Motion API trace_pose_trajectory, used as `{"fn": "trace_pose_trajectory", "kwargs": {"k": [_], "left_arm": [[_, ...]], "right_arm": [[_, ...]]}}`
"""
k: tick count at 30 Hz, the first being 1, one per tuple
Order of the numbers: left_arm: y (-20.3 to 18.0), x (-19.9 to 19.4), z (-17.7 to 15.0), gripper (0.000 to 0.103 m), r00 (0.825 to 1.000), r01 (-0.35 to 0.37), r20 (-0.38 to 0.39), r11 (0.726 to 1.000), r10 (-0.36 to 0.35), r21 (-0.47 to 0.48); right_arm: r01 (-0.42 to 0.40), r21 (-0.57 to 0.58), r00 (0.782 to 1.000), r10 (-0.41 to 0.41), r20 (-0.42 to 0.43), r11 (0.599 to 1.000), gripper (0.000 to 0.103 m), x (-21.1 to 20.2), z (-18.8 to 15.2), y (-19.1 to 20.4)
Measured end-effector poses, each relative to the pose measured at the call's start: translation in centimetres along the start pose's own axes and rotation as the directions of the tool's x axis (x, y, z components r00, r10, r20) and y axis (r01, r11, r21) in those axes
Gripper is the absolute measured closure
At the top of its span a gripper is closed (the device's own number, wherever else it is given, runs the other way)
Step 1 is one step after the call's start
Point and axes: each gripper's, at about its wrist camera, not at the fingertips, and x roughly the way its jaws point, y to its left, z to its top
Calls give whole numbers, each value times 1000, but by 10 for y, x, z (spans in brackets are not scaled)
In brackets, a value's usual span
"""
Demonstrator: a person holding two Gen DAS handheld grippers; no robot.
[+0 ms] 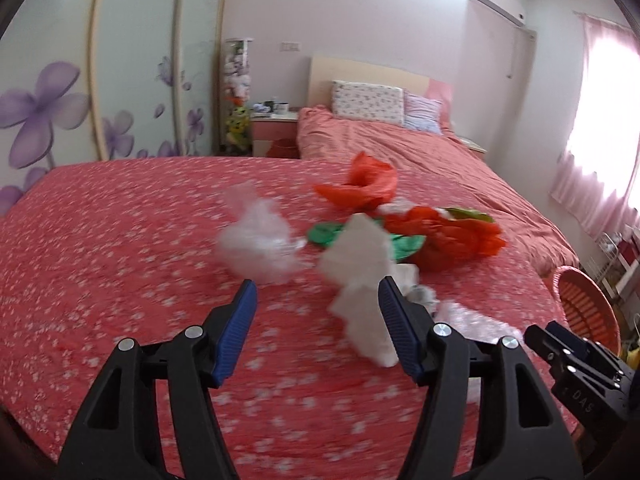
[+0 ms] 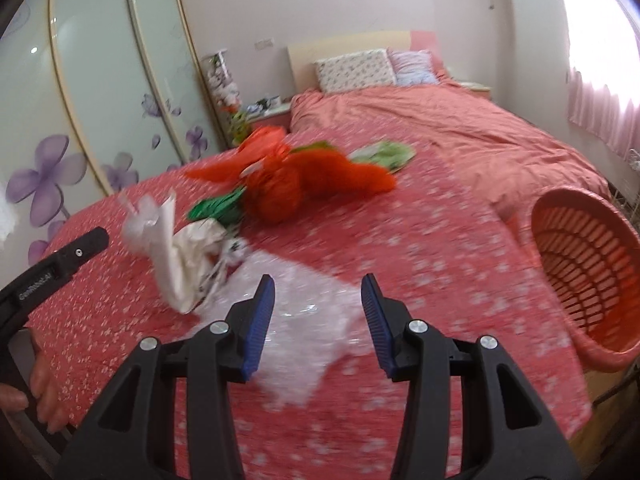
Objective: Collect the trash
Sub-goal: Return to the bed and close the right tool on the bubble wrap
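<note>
Now | left tongs [image 1: 316, 292] wide, empty | right tongs [image 2: 318, 294] wide over clear plastic wrap [image 2: 304, 320] | wrap light, limp, slippery: pinch a bunched fold | basket [image 2: 588, 276] near right

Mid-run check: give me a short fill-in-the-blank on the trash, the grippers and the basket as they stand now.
1. Both the left gripper and the right gripper have their jaws ____.
2. The trash lies on a bedspread whose main colour is ____.
3. The orange basket sits at the bed's ____ edge.
4. Under the right gripper lies a sheet of clear ____.

Missing words: open; red; right; plastic
</note>
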Motion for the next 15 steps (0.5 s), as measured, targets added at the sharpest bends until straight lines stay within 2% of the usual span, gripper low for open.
{"fn": "trace_pose_trajectory", "kwargs": {"k": [5, 7, 10, 11, 13, 15], "left_arm": [[24, -2, -10, 40, 1000, -18, -11, 999, 18, -32], [26, -1, -14, 40, 1000, -18, -16, 999, 18, -38], [28, 0, -18, 40, 1000, -16, -20, 999, 16, -40], [28, 1, -18, 40, 1000, -12, -22, 999, 11, -41], [28, 1, -20, 40, 1000, -7, -22, 999, 6, -42], [25, 2, -21, 40, 1000, 3, -24, 999, -4, -42]], "right_arm": [[1, -17, 998, -2, -57, 1000, 55, 24, -2, 20], [19, -40, 997, -22, -71, 999, 51, 33, -5, 29], [52, -73, 994, -59, -95, 996, 52, 44, -7, 36], [58, -82, 992, -67, -108, 995, 54, 47, -8, 36], [84, -105, 988, -97, -123, 991, 67, 51, -9, 36], [96, -123, 985, -112, -128, 988, 75, 51, -12, 34]]}}
